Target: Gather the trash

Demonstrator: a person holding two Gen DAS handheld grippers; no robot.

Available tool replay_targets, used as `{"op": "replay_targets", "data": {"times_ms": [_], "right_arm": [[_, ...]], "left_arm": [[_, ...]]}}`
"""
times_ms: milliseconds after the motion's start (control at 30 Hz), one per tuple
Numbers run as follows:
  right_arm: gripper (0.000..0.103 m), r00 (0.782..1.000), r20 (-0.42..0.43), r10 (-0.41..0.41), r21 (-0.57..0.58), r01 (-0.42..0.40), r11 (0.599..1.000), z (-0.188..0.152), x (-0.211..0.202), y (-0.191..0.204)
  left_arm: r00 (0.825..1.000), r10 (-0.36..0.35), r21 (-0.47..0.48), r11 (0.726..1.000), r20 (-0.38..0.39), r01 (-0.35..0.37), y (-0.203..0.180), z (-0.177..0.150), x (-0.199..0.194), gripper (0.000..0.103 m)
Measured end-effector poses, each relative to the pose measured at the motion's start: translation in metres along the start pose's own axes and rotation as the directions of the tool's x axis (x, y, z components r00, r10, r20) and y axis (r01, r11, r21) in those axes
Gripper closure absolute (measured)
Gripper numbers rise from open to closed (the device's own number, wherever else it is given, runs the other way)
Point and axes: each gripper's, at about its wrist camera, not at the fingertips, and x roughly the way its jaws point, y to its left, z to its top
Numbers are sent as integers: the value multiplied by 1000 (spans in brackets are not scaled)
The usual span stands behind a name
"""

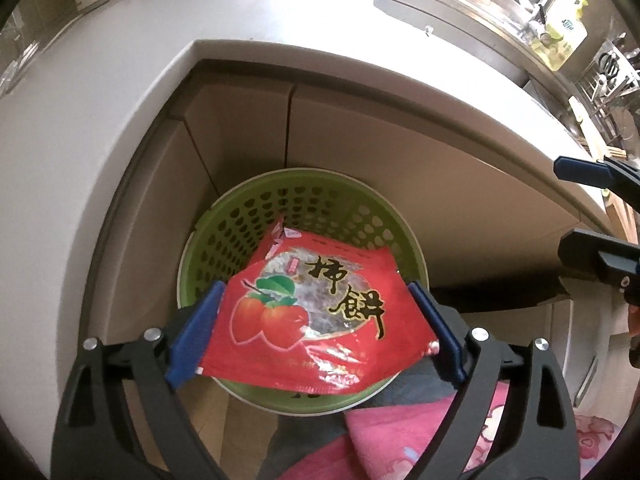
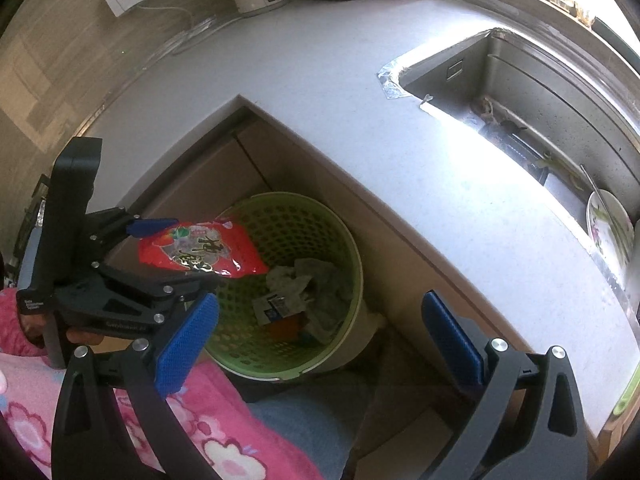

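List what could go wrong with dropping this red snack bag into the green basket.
1. The red snack bag spans between the left gripper's fingers over the near rim of the green basket, not its middle; released here, it may catch on the rim or slide onto the floor.
2. The bag is light and flat, so it could flutter sideways.
3. The crumpled trash already inside may keep it perched high.

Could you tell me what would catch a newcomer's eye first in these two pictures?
First, the bright red snack bag with gold characters, spanning between the blue fingers of the left gripper directly above the green perforated basket tucked into the counter's corner. Crumpled paper and wrappers already lie inside the basket. The right gripper hangs open and empty beside it, with the steel sink to its right.
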Motion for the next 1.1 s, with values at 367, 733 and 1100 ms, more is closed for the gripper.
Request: {"op": "replay_targets", "data": {"times_ms": [367, 733, 1100], "right_arm": [[2, 999, -47, -7, 6, 7, 1000, -1, 14, -4], [2, 1000, -8, -14, -83, 13, 996, 22, 13, 10], [2, 983, 185, 8, -163, 22, 986, 100, -39, 18]], "left_arm": [[995, 29, -33, 999, -93, -32, 3, 1, 24, 8], [991, 131, -102, 986, 20, -129, 15, 12, -7, 8], [938, 264, -172, 958, 224, -228, 24, 58, -90, 8]]}}
